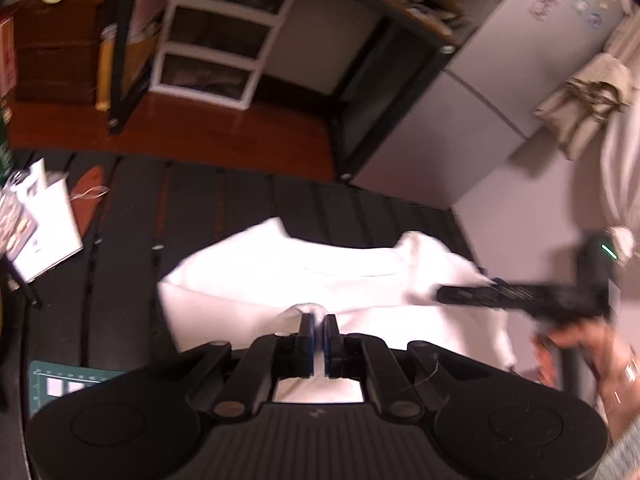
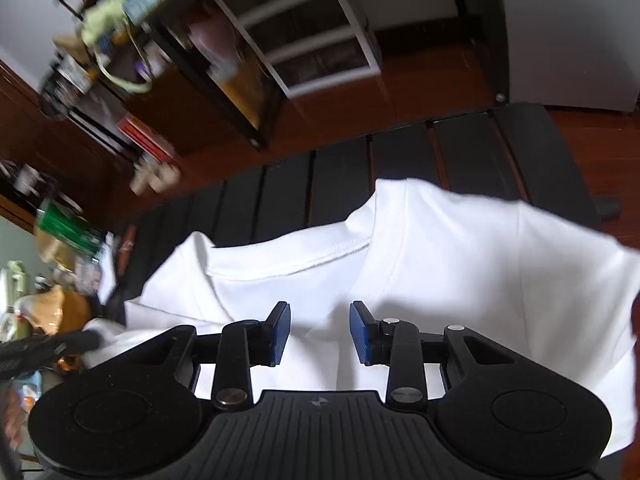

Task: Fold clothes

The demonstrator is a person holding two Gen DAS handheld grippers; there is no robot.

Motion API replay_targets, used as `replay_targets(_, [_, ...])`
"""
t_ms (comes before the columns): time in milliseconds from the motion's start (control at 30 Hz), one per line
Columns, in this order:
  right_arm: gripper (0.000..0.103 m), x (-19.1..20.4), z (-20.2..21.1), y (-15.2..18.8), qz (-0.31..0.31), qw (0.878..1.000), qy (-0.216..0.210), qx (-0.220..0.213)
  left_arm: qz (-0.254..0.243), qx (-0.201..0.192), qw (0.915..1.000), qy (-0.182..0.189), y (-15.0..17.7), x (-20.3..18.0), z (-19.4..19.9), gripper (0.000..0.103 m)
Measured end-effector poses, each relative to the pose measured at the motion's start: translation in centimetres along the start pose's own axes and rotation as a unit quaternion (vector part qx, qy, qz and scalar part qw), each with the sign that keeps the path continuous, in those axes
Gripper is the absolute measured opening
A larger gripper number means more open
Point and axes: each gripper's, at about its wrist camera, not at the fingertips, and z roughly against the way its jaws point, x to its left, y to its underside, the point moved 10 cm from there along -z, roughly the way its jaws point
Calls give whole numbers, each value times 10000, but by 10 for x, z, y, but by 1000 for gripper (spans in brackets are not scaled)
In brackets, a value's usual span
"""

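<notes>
My left tongs (image 1: 319,330) pinch the soft, limp white shirt (image 1: 320,276); right tongs (image 2: 319,334) gape empty over its worktop-edge hem, my next hold.

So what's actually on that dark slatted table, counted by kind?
White garments: 1, the white shirt
Booklets or papers: 1 stack
Green cutting mats: 1
Total: 3, on the slatted table; blur may hide smaller bits.

We see a reddish wood floor (image 1: 240,128) across mid-frame, a white drawer unit (image 1: 216,40) at upper centre, a black shelf frame (image 1: 124,40) beside it, and a grey fridge (image 1: 500,64) upper right.
</notes>
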Motion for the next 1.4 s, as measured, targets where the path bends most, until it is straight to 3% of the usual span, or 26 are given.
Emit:
replay_targets(167, [33, 10, -13, 3, 416, 9970, 199, 625, -537, -465, 9972, 233, -6, -38, 37, 3])
replay_targets(400, [33, 15, -26, 12, 883, 9873, 579, 1185, -814, -517, 9942, 487, -8, -67, 49, 3])
replay_targets(533, [20, 14, -32, 17, 1357, 9752, 1037, 1411, -933, -472, 9927, 593, -1, -79, 50, 3])
replay_targets(633, [20, 1, -26, 10, 1576, 9691, 1496, 1165, -943, -487, 9929, 543, 1, -77, 49, 3])
replay_targets(700, [20, -3, -16, 1, 1556, 9732, 1525, 736, -848, -484, 9942, 445, -1, -67, 45, 3])
replay_targets(767, [26, -6, 1, -3, 1498, 9788, 1379, 207, -777, -457, 9954, 323, -2, -56, 40, 3])
replay_targets(867, [27, -17, 28, 1, 1205, 9864, 988, -526, -696, -417, 9966, 149, -4, -41, 32, 3])
replay_targets(1000, [27, -25, 42, 27, 985, 9898, 583, -843, -520, -163, 9985, -10, 5, -7, 6, 5])
replay_targets(1167, [31, -24, 49, 65, 293, 9931, -128, -1131, 198, 393, 9989, -164, 32, 43, -30, 14])
replay_targets(1267, [32, -11, 57, 78, -21, 9865, -571, -1536, 426, 400, 9974, -410, 37, 63, -45, 20])
replay_targets(1400, [35, 5, 60, 90, -385, 9772, -1143, -1746, 552, 478, 9953, -631, 38, 76, -60, 24])
